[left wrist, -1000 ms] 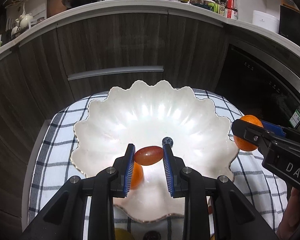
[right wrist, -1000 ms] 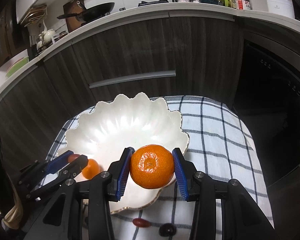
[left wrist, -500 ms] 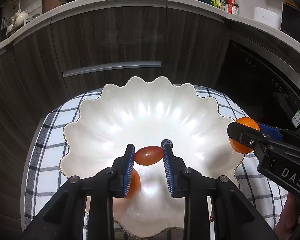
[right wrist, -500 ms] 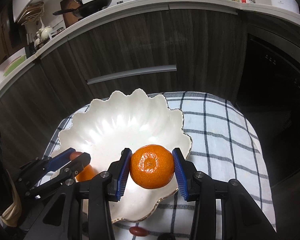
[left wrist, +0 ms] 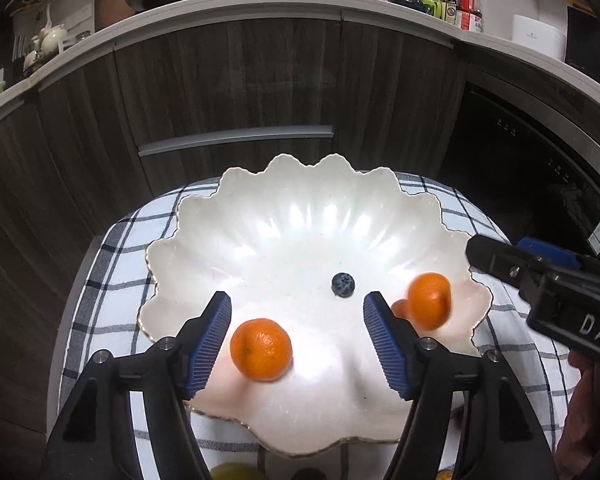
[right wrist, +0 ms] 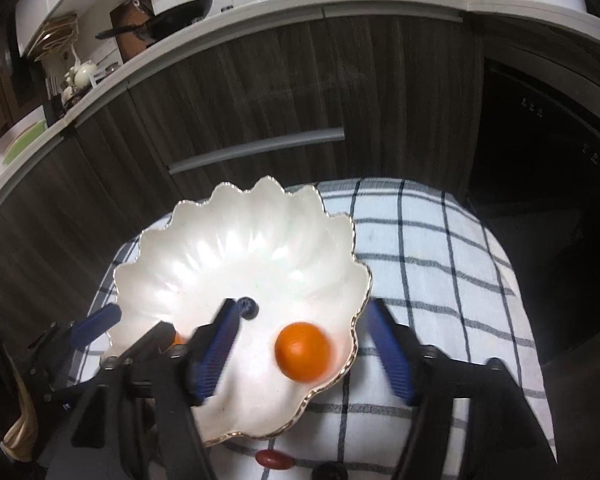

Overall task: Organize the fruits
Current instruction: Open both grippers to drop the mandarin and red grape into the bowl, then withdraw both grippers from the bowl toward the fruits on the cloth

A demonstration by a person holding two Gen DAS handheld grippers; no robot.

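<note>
A white scalloped bowl [left wrist: 300, 216] [right wrist: 228, 240] sits on a checked cloth. My left gripper [left wrist: 298, 328] is open and empty over the bowl's near side. Between its fingers lies a mandarin [left wrist: 261, 349]. A blueberry [left wrist: 343, 284] [right wrist: 247, 307] lies mid-bowl. A second mandarin [left wrist: 429, 300] [right wrist: 303, 351], blurred, is at the bowl's right side, with a small red tomato [left wrist: 400, 307] partly hidden beside it. My right gripper [right wrist: 304, 354] is open and empty around that mandarin.
The checked cloth [right wrist: 428, 256] covers a small round table in front of dark wood cabinets [left wrist: 228, 92]. A red tomato [right wrist: 274, 459] and a dark berry [right wrist: 330, 471] lie on the cloth in front of the bowl. Yellowish fruit [left wrist: 236, 473] shows at the bottom edge.
Both grippers have opened. The left let go of the red tomato and the right let go of the mandarin; both fruits are now in the bowl.
</note>
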